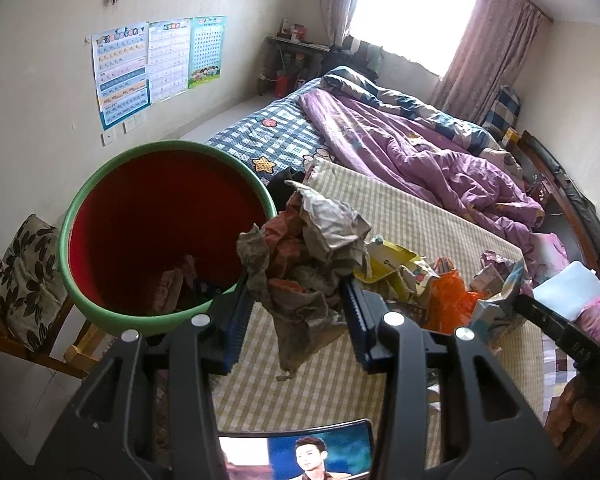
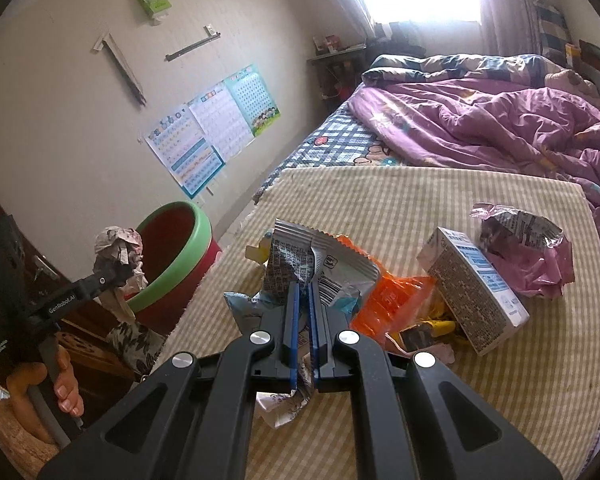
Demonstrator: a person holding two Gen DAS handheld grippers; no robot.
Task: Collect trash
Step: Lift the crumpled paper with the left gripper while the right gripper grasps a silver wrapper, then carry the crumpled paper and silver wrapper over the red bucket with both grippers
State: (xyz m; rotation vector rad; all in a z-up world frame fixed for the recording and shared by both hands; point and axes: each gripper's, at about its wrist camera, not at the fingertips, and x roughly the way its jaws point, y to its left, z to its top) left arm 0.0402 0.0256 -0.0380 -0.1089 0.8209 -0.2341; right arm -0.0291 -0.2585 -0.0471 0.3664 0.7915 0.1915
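Note:
My left gripper (image 1: 300, 292) is shut on a crumpled wad of paper (image 1: 308, 248), held in the air just right of the red bin with a green rim (image 1: 100, 184). The bin holds some trash at its bottom. In the right wrist view the wad (image 2: 118, 248) hangs beside the bin (image 2: 188, 248). My right gripper (image 2: 303, 292) is shut on a silver printed snack wrapper (image 2: 300, 256) above the checked mat (image 2: 380, 208). An orange bag (image 2: 392, 300), a carton (image 2: 472, 288) and a pink wrapper (image 2: 528, 248) lie on the mat.
A purple quilt (image 1: 420, 148) covers the bed behind the mat. A chair with a leaf-print cushion (image 1: 24, 276) stands under the bin. A phone with a lit screen (image 1: 300, 452) lies at the mat's near edge. Posters (image 1: 156, 60) hang on the wall.

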